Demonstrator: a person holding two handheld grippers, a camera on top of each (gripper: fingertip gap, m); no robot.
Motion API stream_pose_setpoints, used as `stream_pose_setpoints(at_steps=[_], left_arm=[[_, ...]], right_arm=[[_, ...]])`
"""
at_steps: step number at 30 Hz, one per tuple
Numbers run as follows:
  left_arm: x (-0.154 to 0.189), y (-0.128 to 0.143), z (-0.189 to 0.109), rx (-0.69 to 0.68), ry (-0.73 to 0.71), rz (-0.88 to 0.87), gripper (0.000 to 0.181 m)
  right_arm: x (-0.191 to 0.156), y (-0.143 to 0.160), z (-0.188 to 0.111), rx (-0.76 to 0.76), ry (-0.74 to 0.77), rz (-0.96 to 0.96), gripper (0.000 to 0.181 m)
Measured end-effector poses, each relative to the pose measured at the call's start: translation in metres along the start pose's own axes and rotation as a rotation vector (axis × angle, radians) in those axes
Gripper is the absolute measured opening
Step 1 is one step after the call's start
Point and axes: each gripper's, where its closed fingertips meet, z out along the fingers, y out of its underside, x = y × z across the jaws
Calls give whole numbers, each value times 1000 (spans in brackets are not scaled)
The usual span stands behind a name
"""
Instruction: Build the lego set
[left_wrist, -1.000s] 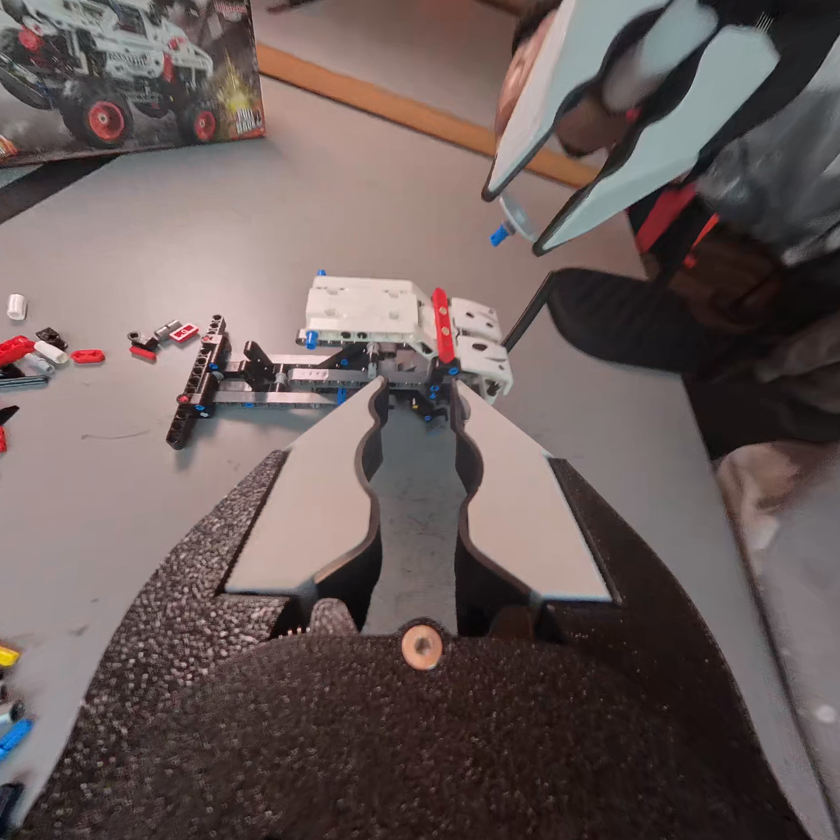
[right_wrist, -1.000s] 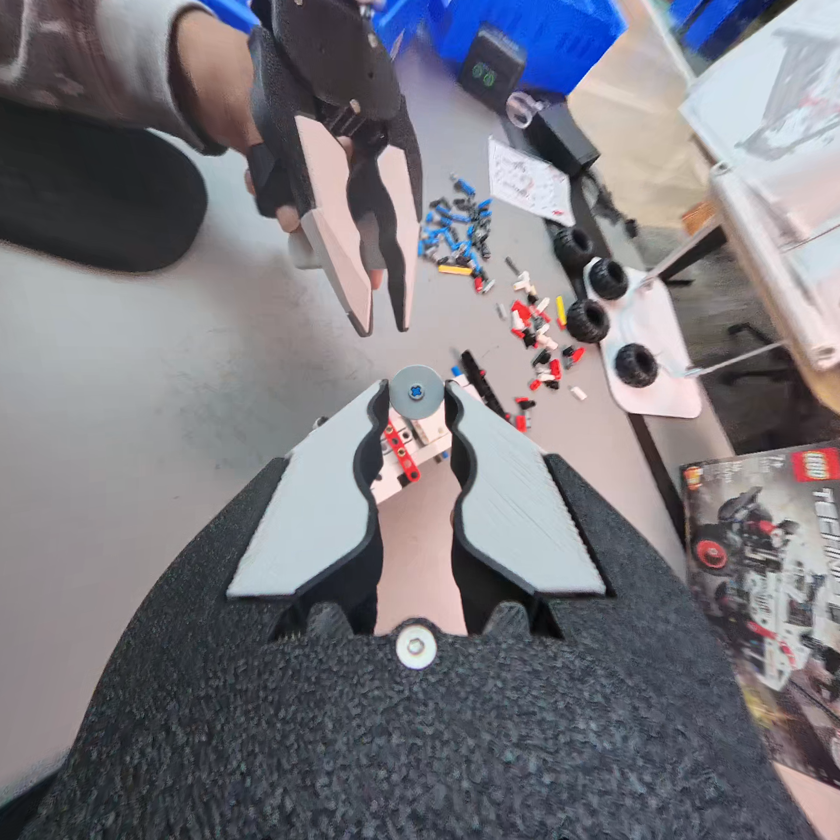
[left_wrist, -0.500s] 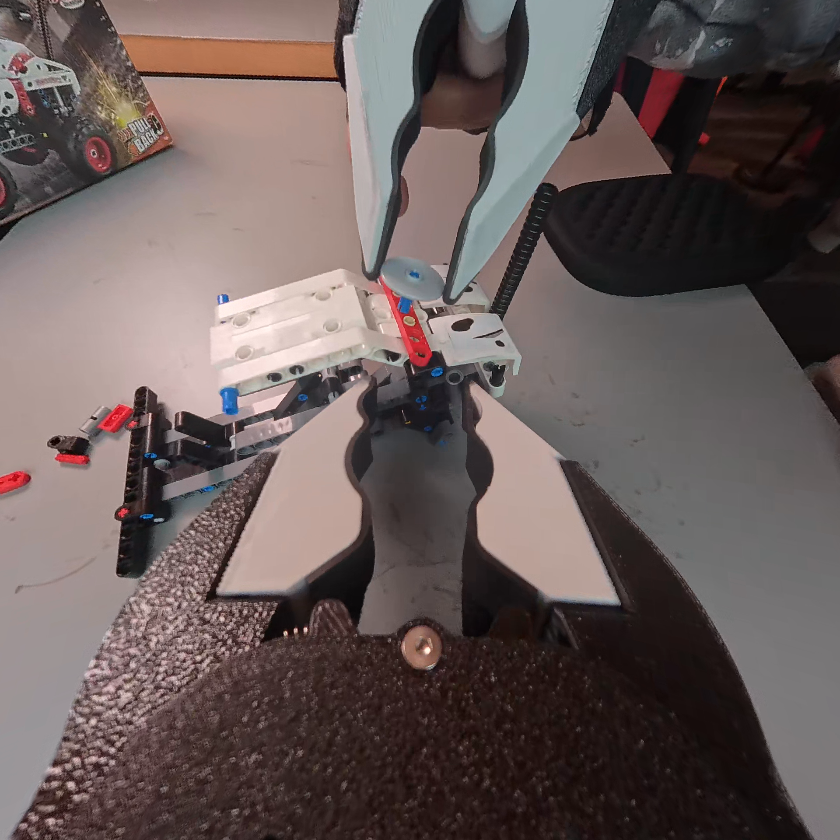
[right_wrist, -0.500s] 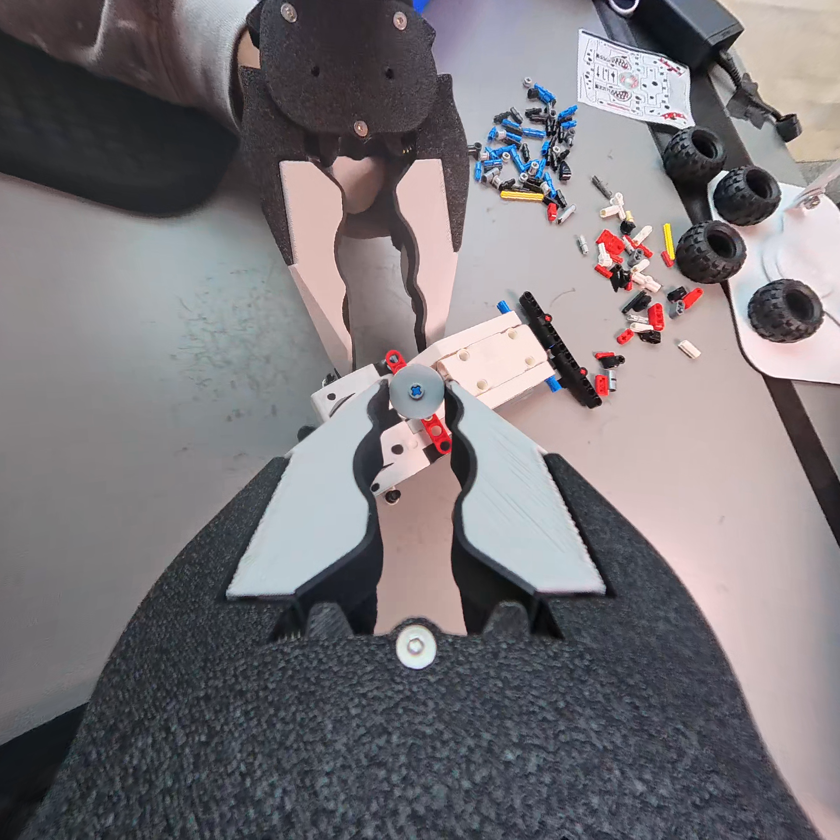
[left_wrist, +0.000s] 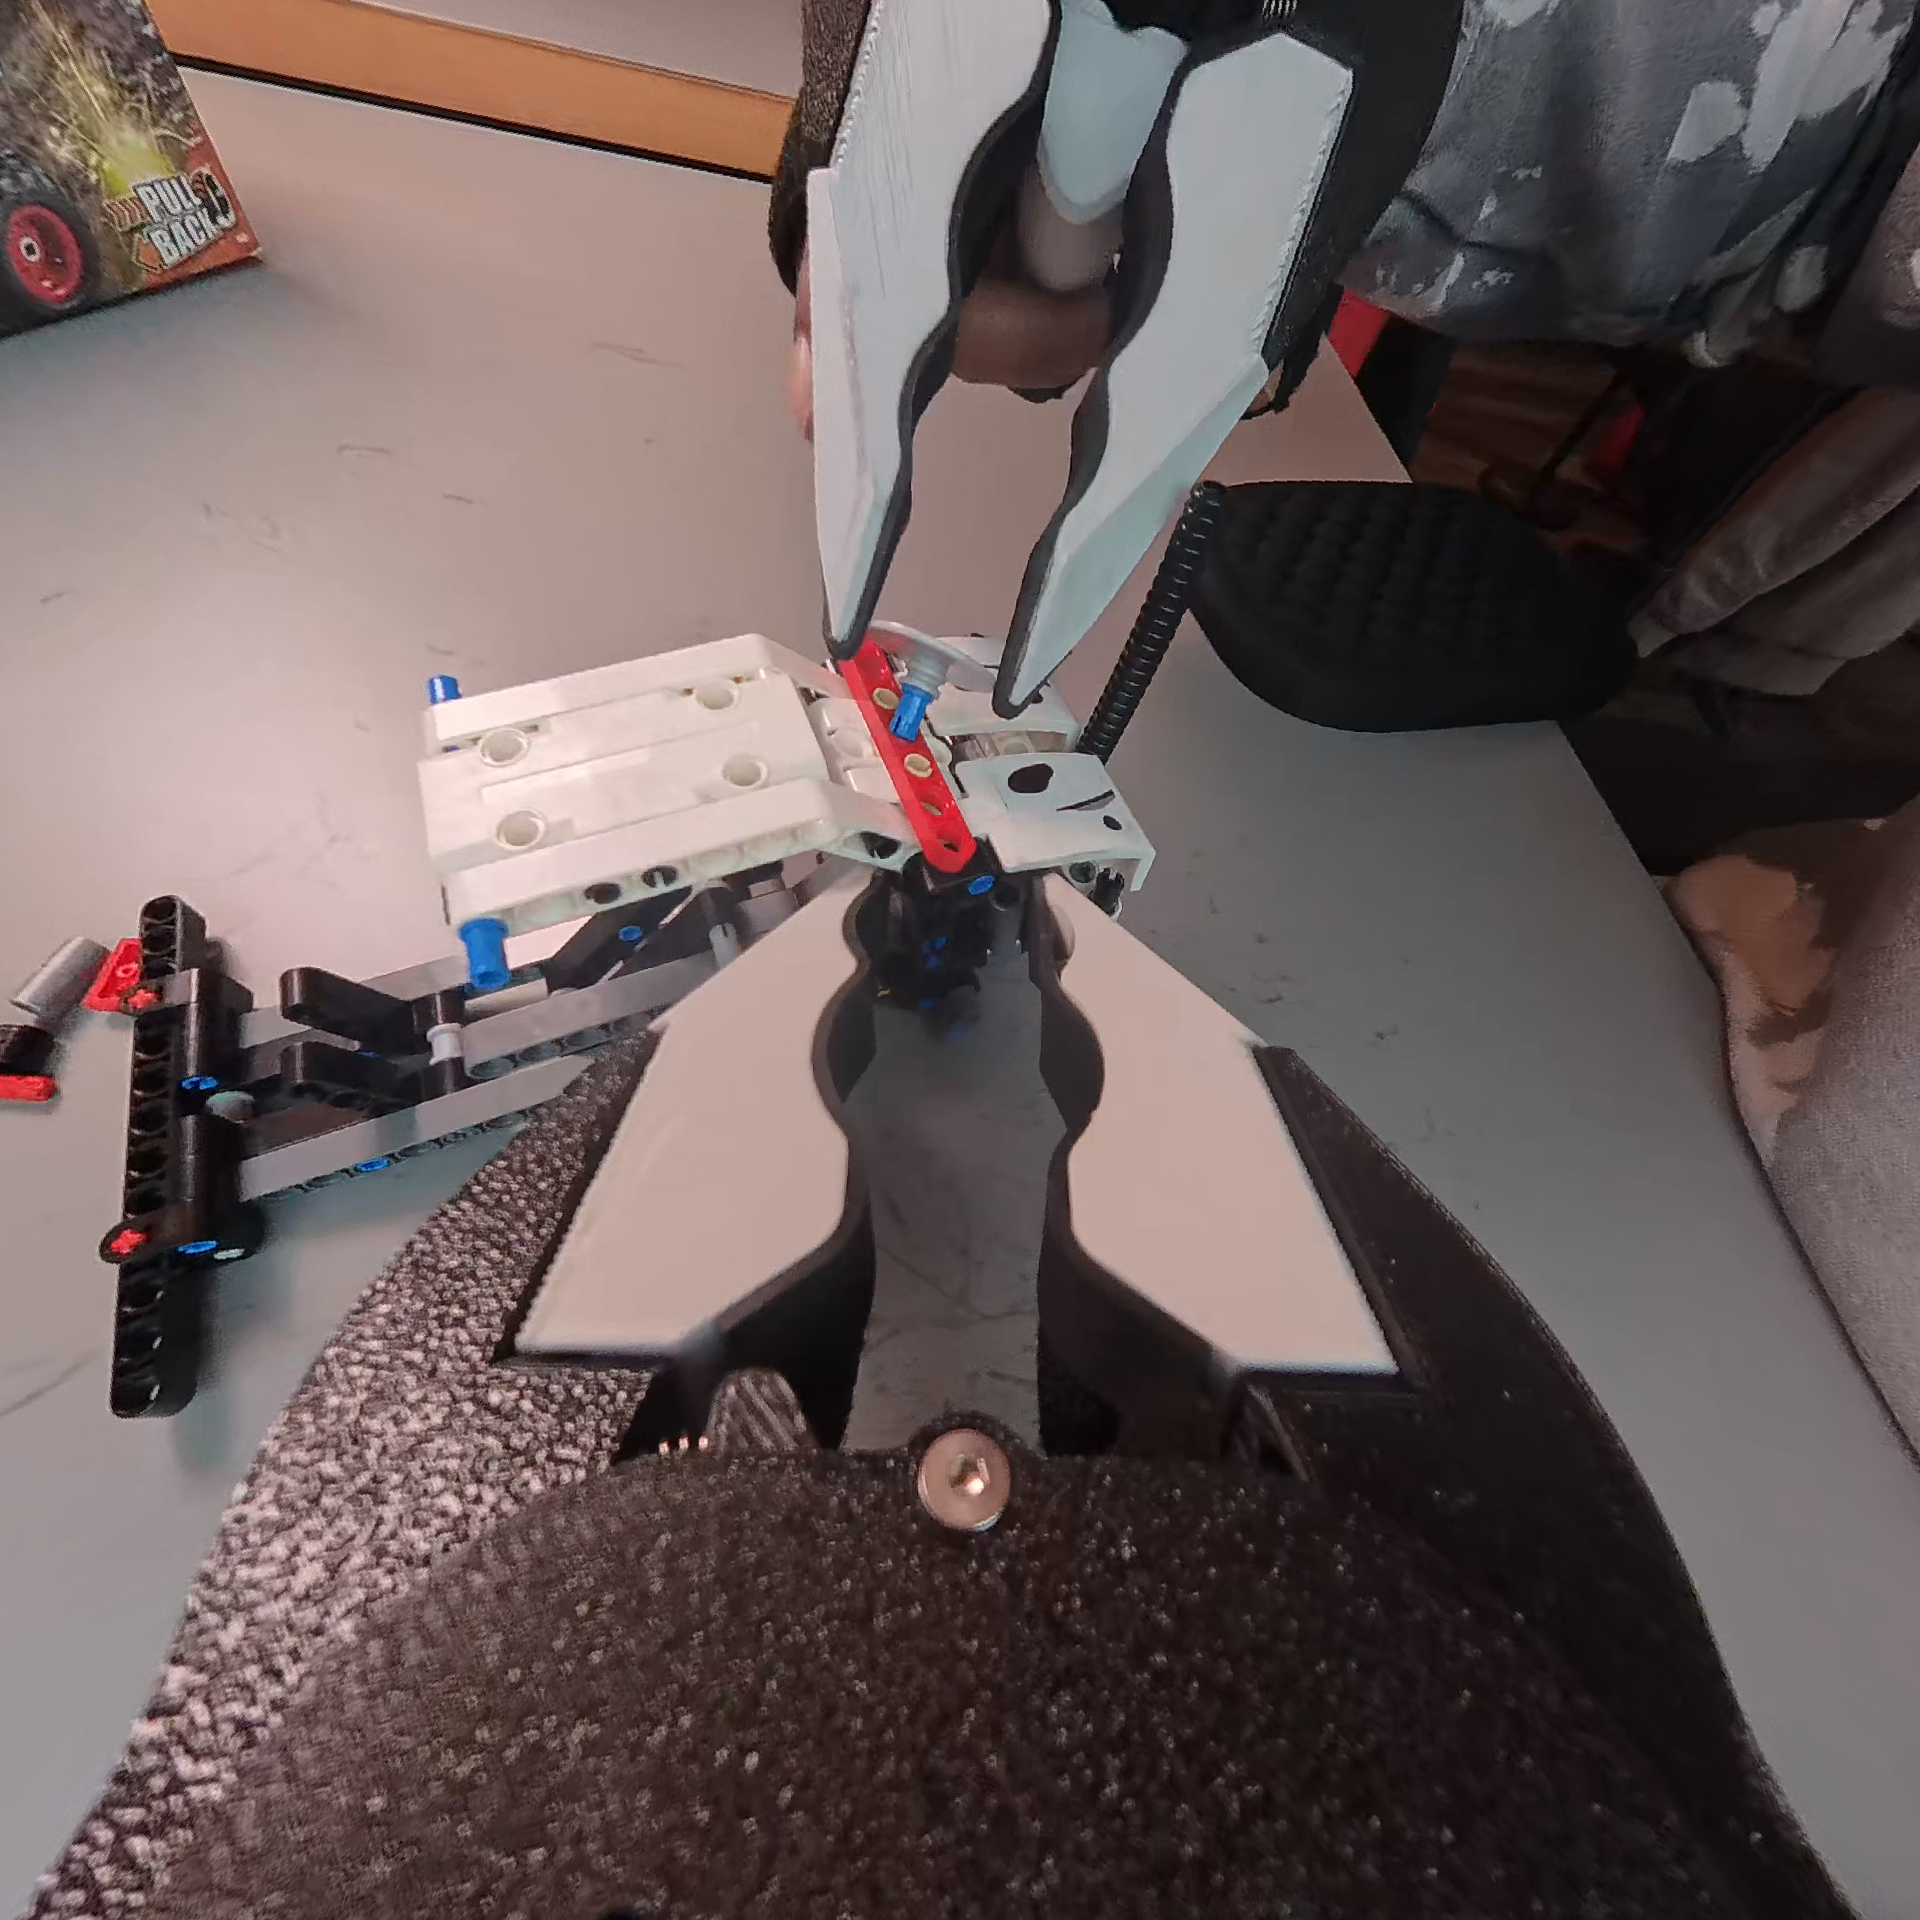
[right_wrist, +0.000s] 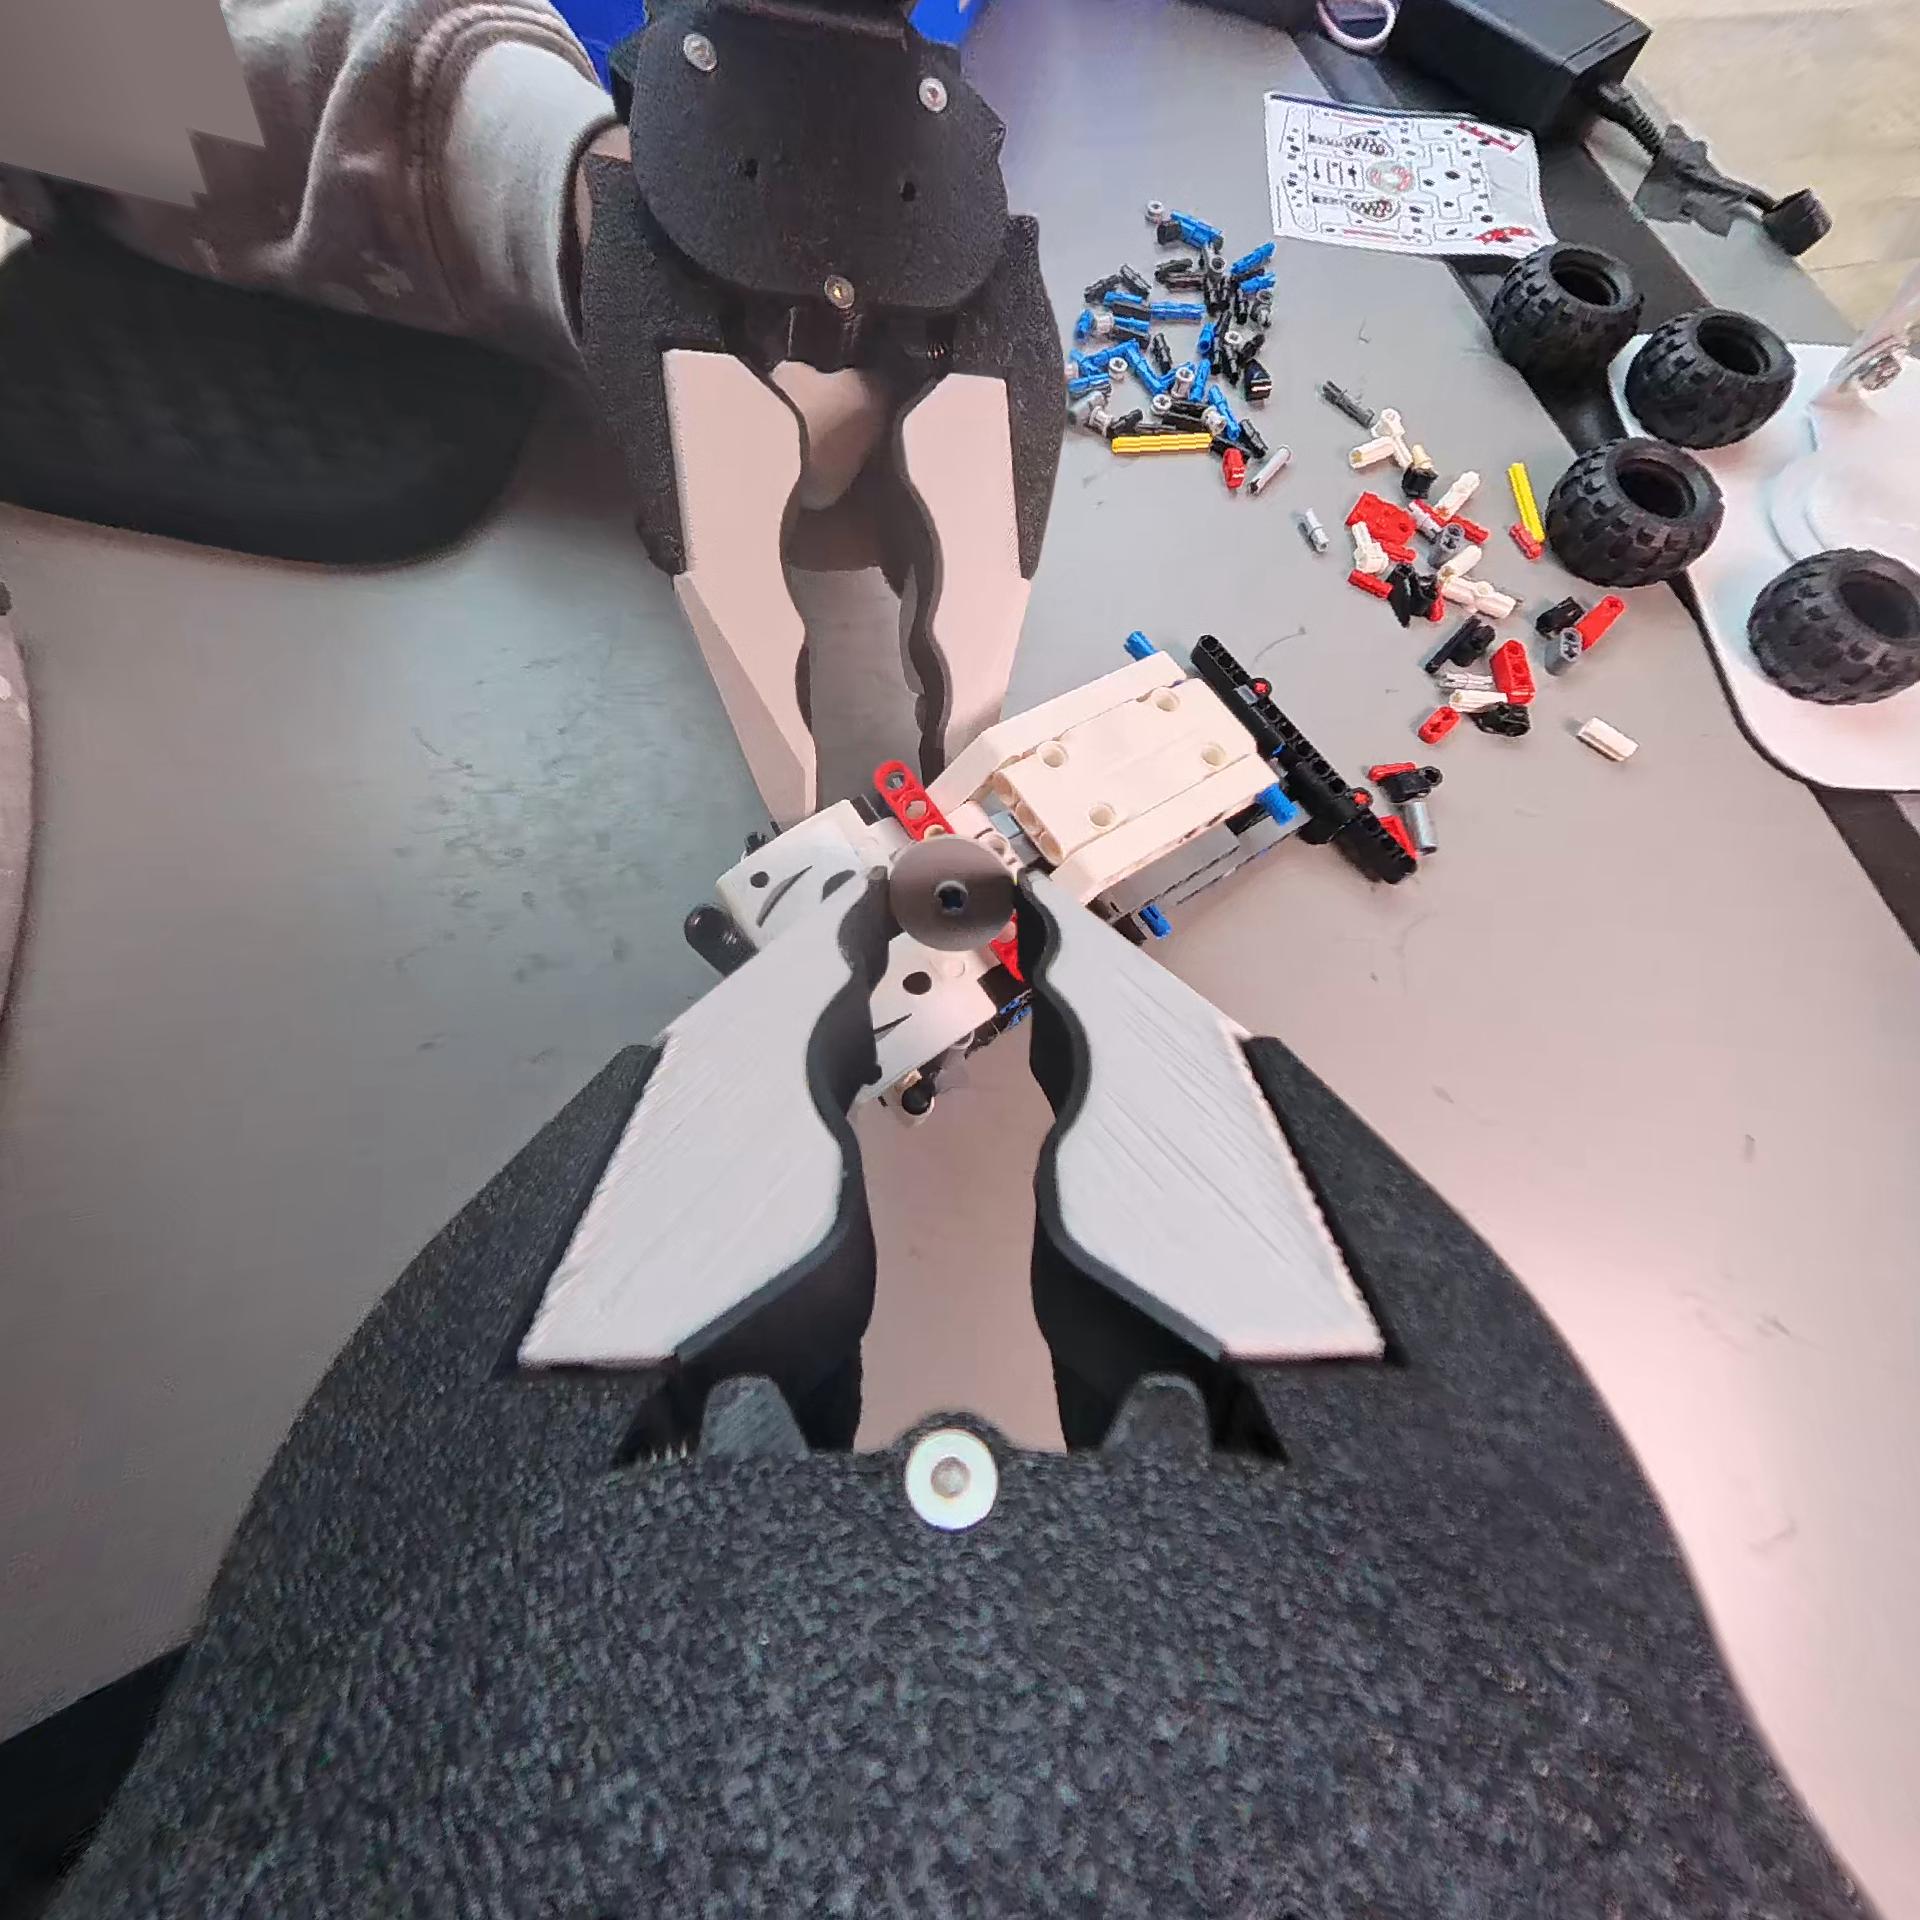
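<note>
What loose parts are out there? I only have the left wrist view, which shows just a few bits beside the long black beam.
Observer: Four black tyres lie loose near the table edge, beyond the model.
Operator: Any connector pins?
Observer: Yes, a pile of blue and black pins lies beside a sticker sheet.
Operator: From here the grey disc is edge-on. How is it held?
Observer: The right tongs pinch the grey disc by its rim between the tips, its flat face with the centre hole turned toward that camera.
</note>
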Motion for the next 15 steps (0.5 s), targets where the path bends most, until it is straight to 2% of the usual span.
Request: stream_pose_setpoints(at_steps=[5,10,15], left_arm=[[1,0,0,-5,-15,17,25],[4,0,1,-14,-43,26,25],[10,0,2,-34,-61,50,25]], right_arm=[[-1,-3,1,-76,48,-134,23],[-4,2,-1,-298,80,-346,23],[-10,4,-4,-427,13,-392,23]])
